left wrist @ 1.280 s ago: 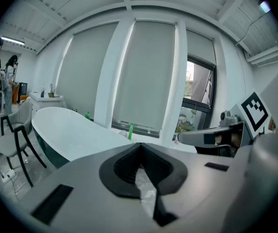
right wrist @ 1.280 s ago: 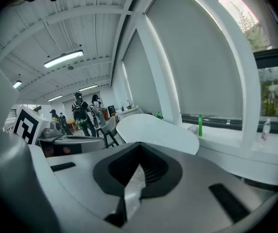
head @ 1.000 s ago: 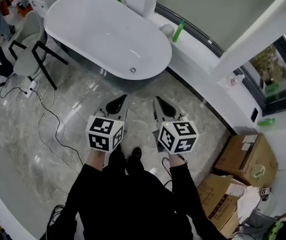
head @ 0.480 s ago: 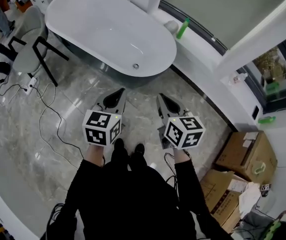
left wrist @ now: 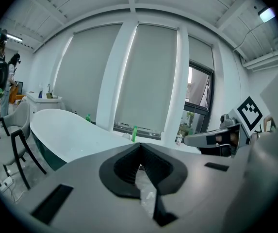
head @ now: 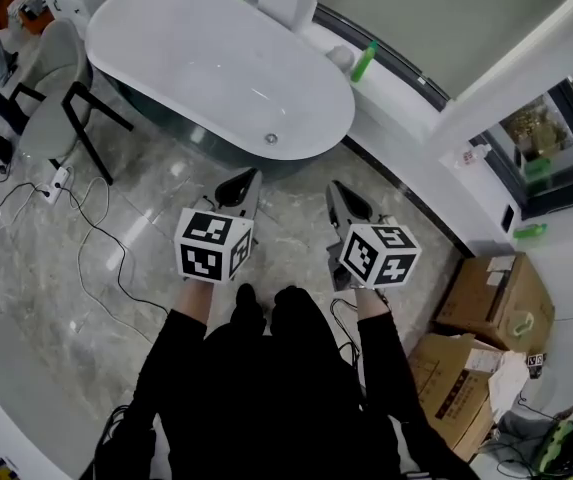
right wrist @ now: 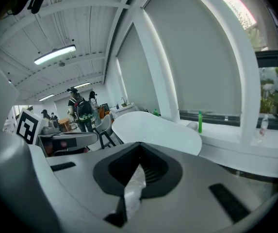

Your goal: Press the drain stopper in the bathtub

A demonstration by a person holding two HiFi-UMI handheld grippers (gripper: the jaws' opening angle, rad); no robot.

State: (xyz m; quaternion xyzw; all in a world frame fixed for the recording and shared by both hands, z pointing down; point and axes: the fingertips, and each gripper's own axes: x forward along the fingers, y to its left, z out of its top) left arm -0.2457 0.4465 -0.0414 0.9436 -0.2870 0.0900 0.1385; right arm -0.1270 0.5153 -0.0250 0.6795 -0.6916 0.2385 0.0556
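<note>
1. While we stood on the gray floor by the near end of the bathtub, we held both grippers out in front of us, pointing at the tub.
2. The drain stopper sat in the bottom of the bathtub, at the end closest to us. It looked like a small round metal spot. Both grippers were apart from it.
3. The left gripper was over the floor, just short of the bathtub's near end. Its jaws were closed with the tips together, and they had hold of nothing. Only floor showed through the thin gap lower down.
4. The right gripper was beside the left one, a bit further from the bathtub. Its jaws were pressed together too, and they held nothing.
5. A green bottle stood on the white ledge just past the bathtub's far right side.
6. A gray chair with black legs stood just beside the bathtub's left side.
7. Black cables lay on the floor, left of the bathtub's near end.
8. Brown cardboard boxes sat well apart from the bathtub, far off to its right.
</note>
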